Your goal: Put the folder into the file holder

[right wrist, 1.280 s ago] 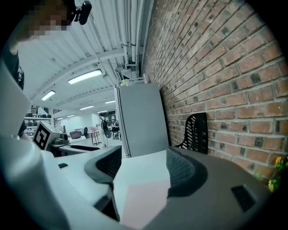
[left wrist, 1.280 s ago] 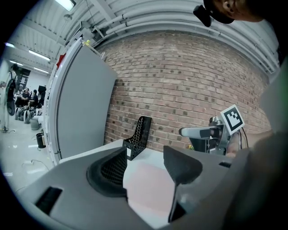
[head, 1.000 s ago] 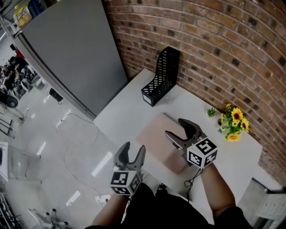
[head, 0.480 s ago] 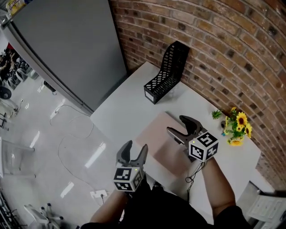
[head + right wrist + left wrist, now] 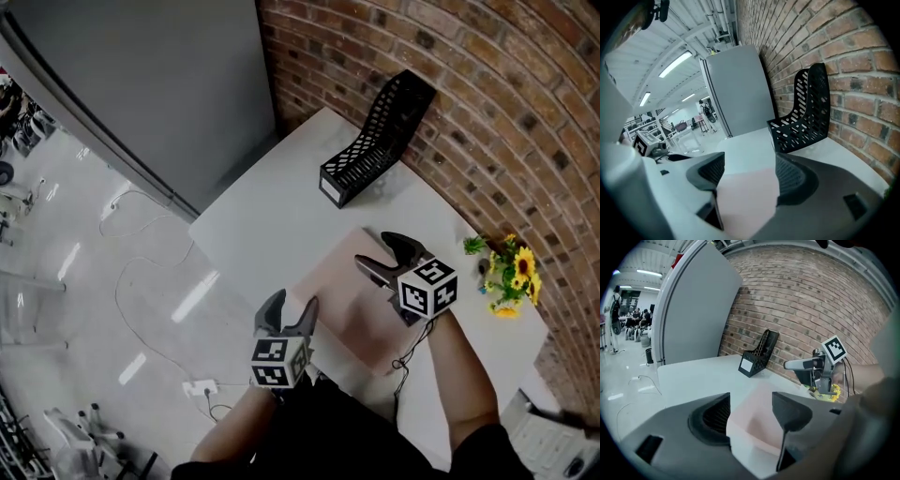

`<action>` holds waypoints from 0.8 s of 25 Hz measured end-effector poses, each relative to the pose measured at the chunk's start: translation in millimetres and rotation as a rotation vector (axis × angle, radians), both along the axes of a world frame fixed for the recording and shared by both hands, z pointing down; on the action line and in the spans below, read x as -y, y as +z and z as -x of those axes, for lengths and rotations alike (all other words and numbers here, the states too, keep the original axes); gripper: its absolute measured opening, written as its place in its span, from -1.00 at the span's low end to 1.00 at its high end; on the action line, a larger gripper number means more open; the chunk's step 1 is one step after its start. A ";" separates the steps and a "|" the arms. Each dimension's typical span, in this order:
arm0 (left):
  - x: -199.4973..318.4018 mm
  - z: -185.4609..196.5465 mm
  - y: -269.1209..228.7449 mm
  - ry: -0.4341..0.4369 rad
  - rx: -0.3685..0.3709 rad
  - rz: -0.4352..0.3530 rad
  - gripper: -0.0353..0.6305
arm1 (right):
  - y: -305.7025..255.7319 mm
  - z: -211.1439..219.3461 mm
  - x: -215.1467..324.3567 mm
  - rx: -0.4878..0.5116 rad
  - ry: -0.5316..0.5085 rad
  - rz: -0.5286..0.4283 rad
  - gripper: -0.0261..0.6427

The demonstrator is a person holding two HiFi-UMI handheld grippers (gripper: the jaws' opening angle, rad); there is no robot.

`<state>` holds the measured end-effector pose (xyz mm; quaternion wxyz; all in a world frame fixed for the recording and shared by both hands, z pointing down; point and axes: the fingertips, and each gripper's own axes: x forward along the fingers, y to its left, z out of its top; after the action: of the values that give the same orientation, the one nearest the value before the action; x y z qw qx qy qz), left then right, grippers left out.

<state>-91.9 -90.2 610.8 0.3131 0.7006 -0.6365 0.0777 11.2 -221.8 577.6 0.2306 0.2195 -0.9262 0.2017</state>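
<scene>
Left gripper [image 5: 290, 309]: held low at the near edge of the white table [image 5: 258, 220], forearm coming up from the bottom of the head view, jaws pointing across the table toward the brick wall [image 5: 487, 84]. The jaws stand wide apart and are opening. In the left gripper view the near corner of the folder [image 5: 754, 425] shows through the gap, lying on the table beyond the pads, not pinched.

Right gripper [image 5: 374, 250]: forearm stretched out over the table, gripper above the far part of the folder [image 5: 342, 314], marker cube uppermost, jaws aimed toward the file holder [image 5: 375, 141]. These jaws are also wide and opening. The right gripper view shows the pink sheet in the gap with neither pad pressing on it; whether the gripper's underside touches the sheet cannot be told from these angles.

Folder: pale pink, flat, plain surface, roughly rectangular. It lies on the table between the two grippers, its near corner just at the table's near edge.

File holder: black mesh, upright, open side facing the table, tall back just beside the brick wall at the far end, well apart from the folder. A white label is on its low front face.

Yellow flowers [image 5: 513, 278] stand near the wall, to the right of the right gripper.
</scene>
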 end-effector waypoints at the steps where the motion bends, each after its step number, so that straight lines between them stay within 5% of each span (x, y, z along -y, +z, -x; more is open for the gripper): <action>1: 0.1 1.2 5.3 -0.006 -0.005 0.011 -0.10 | 6.4 1.4 2.6 -0.011 -0.001 0.010 0.11; 20: -0.3 9.6 85.6 -0.068 -0.100 0.214 -0.07 | 98.3 16.6 39.5 -0.182 -0.038 0.172 0.22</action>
<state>-101.5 -89.9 696.4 0.4199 0.6442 -0.6315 0.0997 -5.4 -261.3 675.9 0.3354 0.1986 -0.8848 0.2553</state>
